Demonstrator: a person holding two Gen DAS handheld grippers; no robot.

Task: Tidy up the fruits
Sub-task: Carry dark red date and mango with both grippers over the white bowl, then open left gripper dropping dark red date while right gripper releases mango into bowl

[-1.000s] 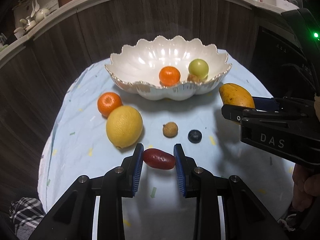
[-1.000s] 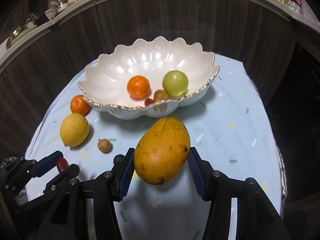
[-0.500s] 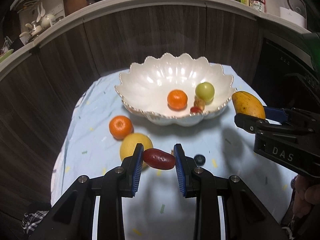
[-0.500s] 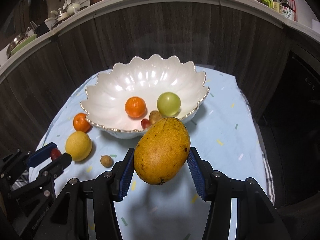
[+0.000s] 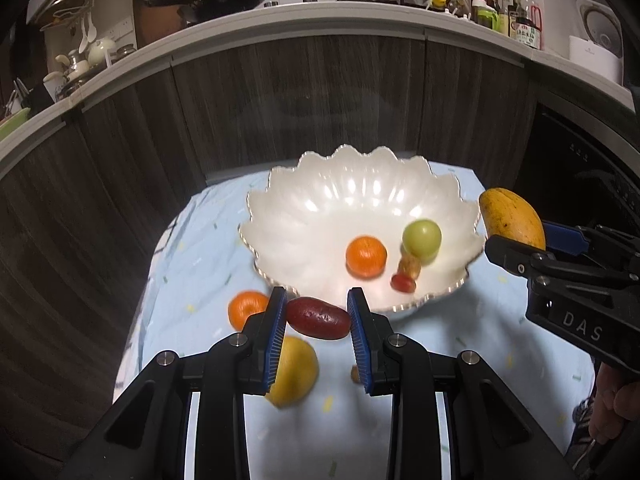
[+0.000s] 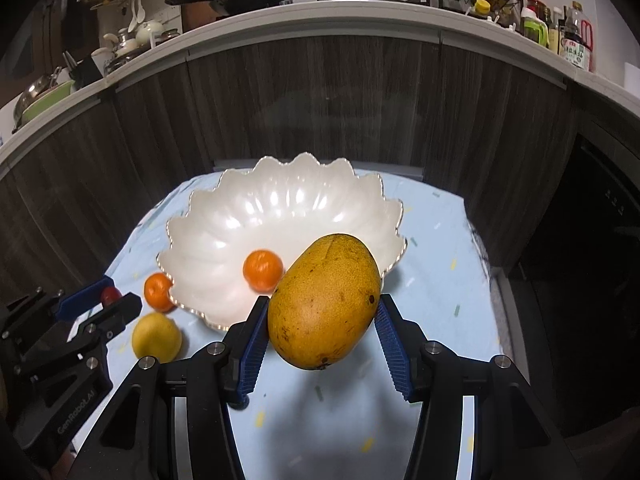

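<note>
**A:** What is held, and where?

**B:** A dark red, oblong fruit (image 5: 318,317) is clamped across its length between the blue pads of the left gripper (image 5: 317,322), closed just to the fruit's width. It is carried in the air near the front rim of a white scalloped bowl (image 5: 304,216). A large yellow mango (image 6: 324,300) is pinched by the right gripper (image 6: 322,334), whose fingers are spread wide around its middle, above the blue cloth (image 6: 440,280) by the bowl's right edge.

**A:** Why are they held that way?

**B:** It is judged that both fruits are being brought to the bowl, where an orange (image 5: 366,256), a green round fruit (image 5: 422,236) and two small fruits (image 5: 406,274) are already gathered. A second orange (image 5: 246,306), a lemon (image 5: 294,372) and a small brown fruit (image 5: 354,374), partly hidden, are left on the cloth.

**A:** Can any writing be read?

**B:** "DAS" is printed on the right gripper's body, seen from the left camera. "GenRobot.AI" is printed on the left gripper's body, seen from the right camera. Labels on the shelf bottles (image 5: 524,28) cannot be read.
</note>
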